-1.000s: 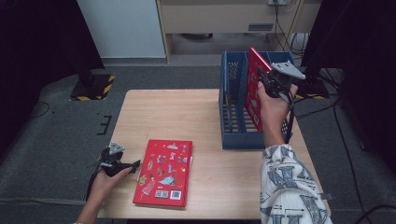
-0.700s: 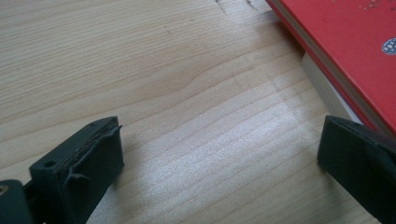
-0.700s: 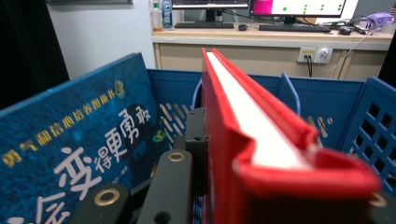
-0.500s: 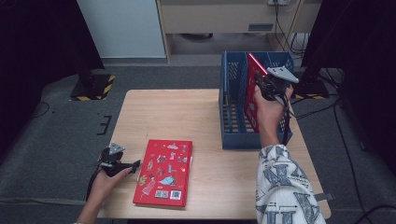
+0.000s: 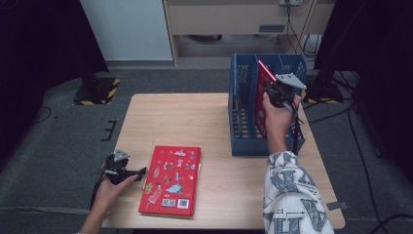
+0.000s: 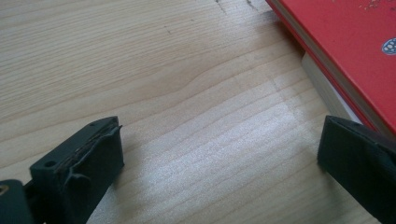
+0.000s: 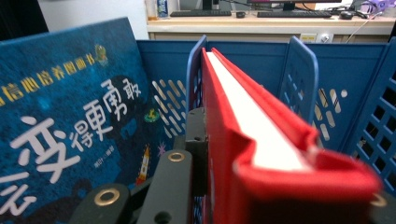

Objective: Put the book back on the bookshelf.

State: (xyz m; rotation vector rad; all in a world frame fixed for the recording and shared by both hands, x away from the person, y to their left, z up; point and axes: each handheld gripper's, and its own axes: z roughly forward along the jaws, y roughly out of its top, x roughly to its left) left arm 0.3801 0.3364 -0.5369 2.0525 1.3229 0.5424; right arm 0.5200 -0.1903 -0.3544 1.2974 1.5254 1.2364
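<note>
Blue slotted rack (image 5: pixel 243 141) sits at the worktop's (image 5: pixel 195 122) 3 o'clock side, upright dividers splitting it into compartments. We see one red hardcover book (image 5: pixel 263 92) standing tilted in a middle compartment, top corner above the rack rim. In the right gripper view a blue picture book (image 7: pixel 65 121) with white Chinese lettering stands just at 9 o'clock of the red one, same rack.

Right claw (image 5: pixel 277 91) is clamped on the red book's upper edge; red cover, white page block (image 7: pixel 252 121) showing between the boards.

Second red book (image 5: pixel 170 180) lies flat at 6 o'clock on the worktop, cover up, cartoon stickers and a barcode on it. Left claw (image 5: pixel 139 171) rests on the worktop just at 9 o'clock of it, jaws spread wide, nothing between them.
</note>
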